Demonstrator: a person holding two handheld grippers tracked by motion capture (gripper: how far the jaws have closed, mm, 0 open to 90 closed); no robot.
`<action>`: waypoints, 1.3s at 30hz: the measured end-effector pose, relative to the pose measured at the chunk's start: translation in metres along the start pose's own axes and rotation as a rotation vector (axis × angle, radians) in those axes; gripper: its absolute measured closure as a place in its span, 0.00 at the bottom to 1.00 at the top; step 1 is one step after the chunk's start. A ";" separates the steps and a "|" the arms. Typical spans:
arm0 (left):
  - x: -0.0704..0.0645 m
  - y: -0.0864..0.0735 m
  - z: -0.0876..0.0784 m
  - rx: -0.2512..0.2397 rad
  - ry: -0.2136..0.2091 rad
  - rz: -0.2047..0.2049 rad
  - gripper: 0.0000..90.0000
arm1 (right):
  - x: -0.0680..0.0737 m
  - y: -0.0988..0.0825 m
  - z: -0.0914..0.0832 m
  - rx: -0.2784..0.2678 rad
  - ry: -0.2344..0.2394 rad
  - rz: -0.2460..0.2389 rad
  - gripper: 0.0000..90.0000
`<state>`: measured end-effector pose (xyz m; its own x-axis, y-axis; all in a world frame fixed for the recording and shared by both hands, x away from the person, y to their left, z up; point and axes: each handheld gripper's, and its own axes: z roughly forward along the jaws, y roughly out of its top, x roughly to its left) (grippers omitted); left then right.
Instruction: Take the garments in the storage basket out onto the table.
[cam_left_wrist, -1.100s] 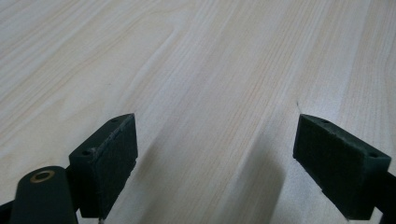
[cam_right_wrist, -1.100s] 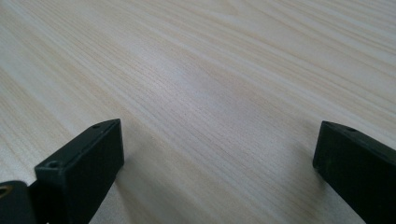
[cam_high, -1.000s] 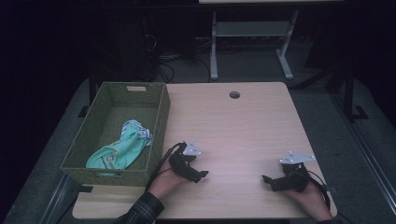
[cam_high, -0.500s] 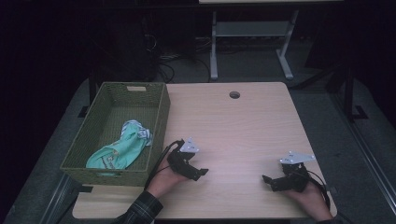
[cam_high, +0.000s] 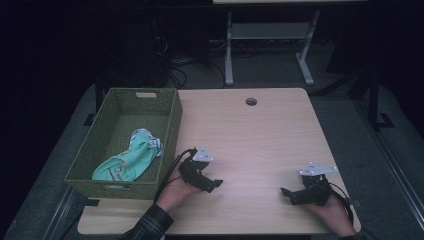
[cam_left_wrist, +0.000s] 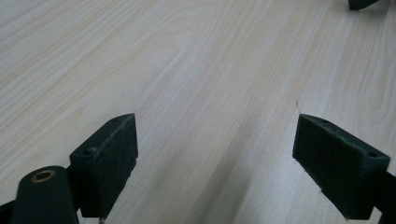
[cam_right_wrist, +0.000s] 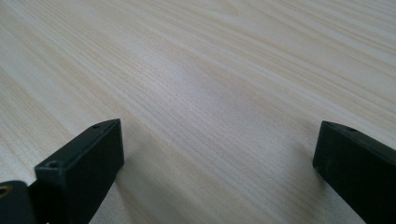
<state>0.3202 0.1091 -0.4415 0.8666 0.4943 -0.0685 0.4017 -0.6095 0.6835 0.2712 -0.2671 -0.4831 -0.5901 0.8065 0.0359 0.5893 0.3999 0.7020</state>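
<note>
Trouble would most likely come from the woven green basket's (cam_high: 172, 131) near wall: the left gripper (cam_high: 209, 184), fingers spread and empty over the pale wooden desk (cam_high: 260, 135), could catch it reaching for the crumpled mint-green cloth (cam_high: 131, 159) inside. The right gripper (cam_high: 289, 194) rests equally spread.

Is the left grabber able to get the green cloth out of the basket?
Probably yes. The left gripper is open, holds nothing and sits just beside the basket. The green cloth lies uncovered inside. Only the basket's wall stands between them, so the gripper would have to go up and over it.
</note>
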 end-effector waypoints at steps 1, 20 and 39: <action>0.000 0.000 0.000 0.000 0.000 0.000 0.15 | 0.000 0.000 0.000 0.000 0.000 0.000 0.02; -0.001 0.010 -0.010 0.004 0.004 0.000 0.15 | 0.000 0.000 0.000 0.000 0.000 0.000 0.02; 0.001 0.021 -0.022 -0.001 0.000 -0.007 0.15 | 0.000 0.000 0.000 0.000 0.000 0.001 0.02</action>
<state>0.3226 0.1104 -0.4116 0.8637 0.4986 -0.0731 0.4074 -0.6055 0.6836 0.2711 -0.2671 -0.4831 -0.5897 0.8068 0.0365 0.5897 0.3993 0.7020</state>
